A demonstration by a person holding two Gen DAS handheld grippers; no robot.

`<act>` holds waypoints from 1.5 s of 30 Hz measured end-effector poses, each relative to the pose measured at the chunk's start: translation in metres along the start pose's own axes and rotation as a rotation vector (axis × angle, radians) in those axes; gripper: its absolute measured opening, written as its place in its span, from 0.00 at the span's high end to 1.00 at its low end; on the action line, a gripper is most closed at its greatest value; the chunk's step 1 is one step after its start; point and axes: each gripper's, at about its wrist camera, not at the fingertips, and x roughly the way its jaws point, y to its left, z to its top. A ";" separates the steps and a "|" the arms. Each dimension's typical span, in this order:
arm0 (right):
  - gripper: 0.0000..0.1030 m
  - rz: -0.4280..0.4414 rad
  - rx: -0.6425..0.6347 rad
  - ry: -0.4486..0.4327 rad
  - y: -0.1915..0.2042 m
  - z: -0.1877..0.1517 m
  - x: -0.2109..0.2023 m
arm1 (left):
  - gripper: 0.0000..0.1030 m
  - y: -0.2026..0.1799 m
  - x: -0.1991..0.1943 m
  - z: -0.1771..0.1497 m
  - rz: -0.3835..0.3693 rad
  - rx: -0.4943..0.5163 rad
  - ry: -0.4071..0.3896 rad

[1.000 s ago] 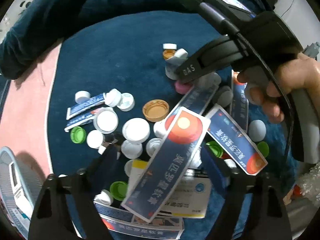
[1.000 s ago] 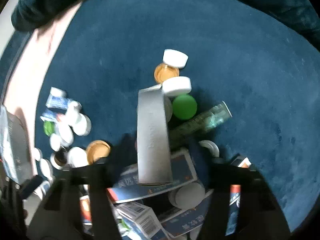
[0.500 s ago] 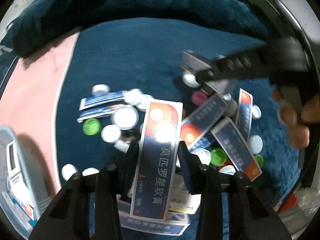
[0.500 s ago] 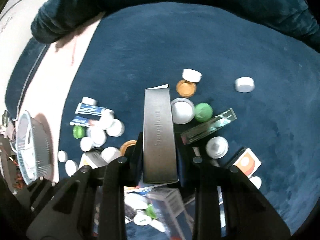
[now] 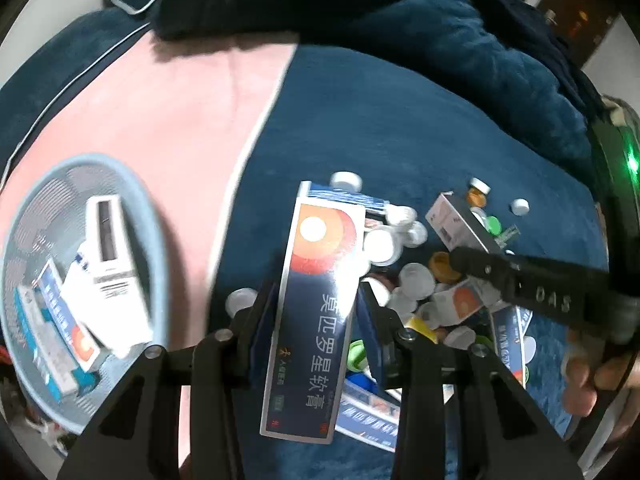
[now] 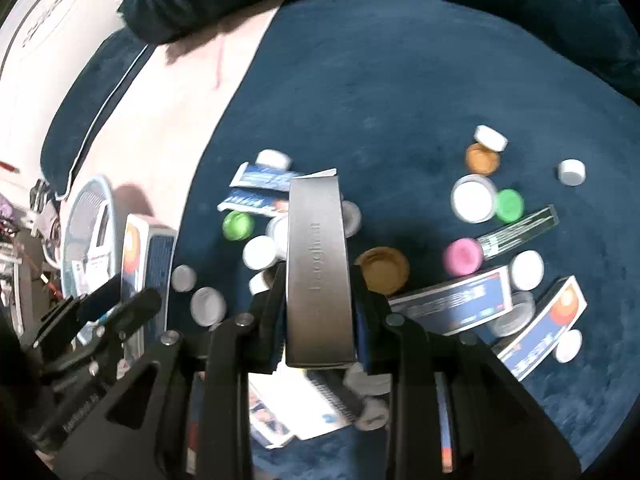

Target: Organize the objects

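My left gripper (image 5: 316, 306) is shut on a long dark blue box (image 5: 320, 280) with an orange-red disc, held up over the edge of the blue blanket. To its left, on the pink sheet, stands a round light blue basket (image 5: 96, 159) with several boxes inside. My right gripper (image 6: 318, 300) is shut on a silver-grey box (image 6: 318, 256), lifted above the pile of caps and boxes. The left wrist view shows the right gripper (image 5: 458, 258) with that box (image 5: 450, 218) at the right. In the right wrist view, the left gripper (image 6: 120, 306) and its blue box (image 6: 134, 248) are near the basket (image 6: 94, 179).
Loose caps lie on the dark blue blanket: white (image 6: 474, 198), green (image 6: 509, 205), pink (image 6: 463, 256) and an orange lid (image 6: 382, 270). More blue boxes (image 6: 452, 304) lie at the right. A bunched dark blanket (image 5: 400, 20) lines the far side. A person's hand (image 5: 580, 376) holds the right gripper.
The left gripper closed on the blue box, lifted it and swung left, bringing the basket into view. The right gripper rose with the silver box and shifted left over the pile.
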 end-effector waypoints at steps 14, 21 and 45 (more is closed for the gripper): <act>0.73 0.128 -0.172 -0.019 0.105 -0.005 0.001 | 0.60 0.114 -0.052 -0.003 0.071 -0.279 -0.081; 0.73 0.214 -0.222 -0.017 0.147 -0.003 0.014 | 0.60 0.184 -0.063 -0.018 0.112 -0.489 -0.114; 0.00 0.144 -0.311 -0.071 0.197 -0.007 0.030 | 0.02 0.229 -0.078 -0.038 0.430 -0.560 -0.133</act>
